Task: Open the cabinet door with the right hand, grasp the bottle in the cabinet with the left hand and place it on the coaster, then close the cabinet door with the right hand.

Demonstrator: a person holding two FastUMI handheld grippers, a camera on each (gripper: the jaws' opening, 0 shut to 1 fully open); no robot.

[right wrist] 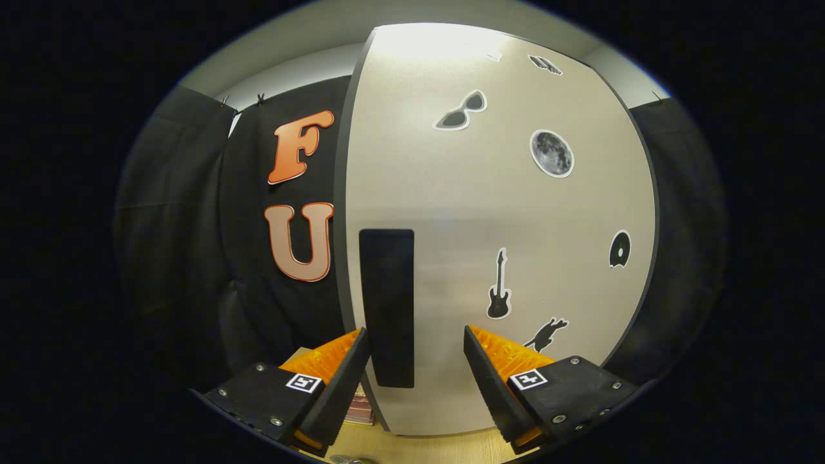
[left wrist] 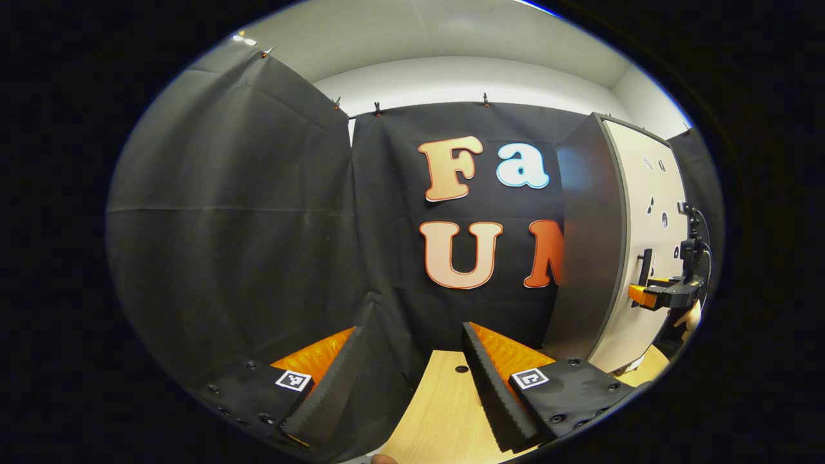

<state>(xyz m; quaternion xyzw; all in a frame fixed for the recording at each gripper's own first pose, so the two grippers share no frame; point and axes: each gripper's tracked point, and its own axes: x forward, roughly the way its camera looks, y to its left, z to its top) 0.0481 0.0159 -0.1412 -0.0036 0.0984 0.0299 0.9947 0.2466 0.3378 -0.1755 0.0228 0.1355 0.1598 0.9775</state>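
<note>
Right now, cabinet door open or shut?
Shut: the cabinet door sits flush, no interior visible. The right tool is open around its handle.

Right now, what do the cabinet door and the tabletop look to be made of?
Cabinet door: likely laminated board, smooth pale satin face with a soft light glare, dark edging.
Tabletop: wood or wood-look laminate, light with fine grain lines, matte.

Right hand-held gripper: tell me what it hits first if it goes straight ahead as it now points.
Most likely the cabinet door's dark handle. The right hand-held gripper is open, and the handle stands between its fingers against the shut door. How far ahead it is can't be judged.
</note>
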